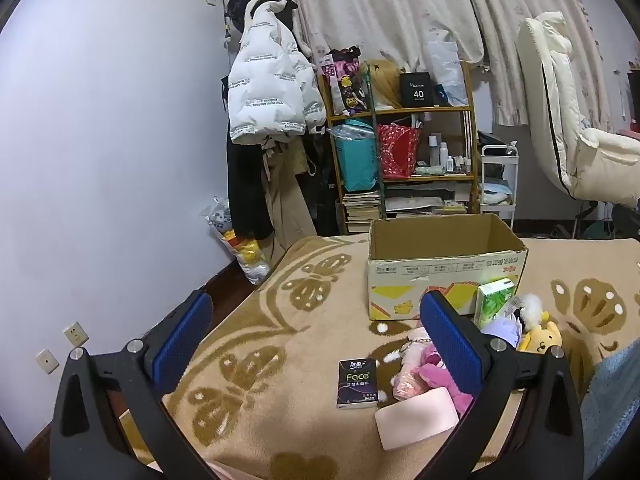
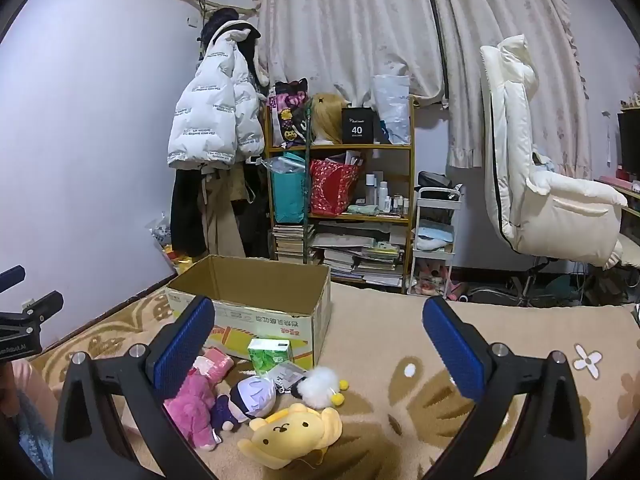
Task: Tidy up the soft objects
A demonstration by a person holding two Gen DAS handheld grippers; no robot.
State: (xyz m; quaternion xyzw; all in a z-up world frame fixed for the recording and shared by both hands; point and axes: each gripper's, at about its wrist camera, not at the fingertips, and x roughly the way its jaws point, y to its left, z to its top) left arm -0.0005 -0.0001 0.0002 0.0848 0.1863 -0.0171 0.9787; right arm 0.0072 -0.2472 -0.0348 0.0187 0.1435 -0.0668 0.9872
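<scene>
Sorting not yet begun: both grippers, left gripper (image 1: 316, 336) and right gripper (image 2: 320, 340), hang with fingers spread, empty; plush toys (image 2: 292, 432) lie at six o'clock before the seemingly empty cardboard box (image 2: 256, 300).

You are working under even, fairly dim indoor light with a cool cast; it seems to come from overhead, since the pale lilac wall (image 1: 100, 140) is brightest at mid-frame and greys toward the lower left. Shadows on the beige patterned blanket (image 2: 380, 412) are soft and short. Both fisheye views bend the floral curtains (image 2: 360, 20) strongly and end in black corners. Fine detail looks slightly soft; no harsh glare shows.
</scene>
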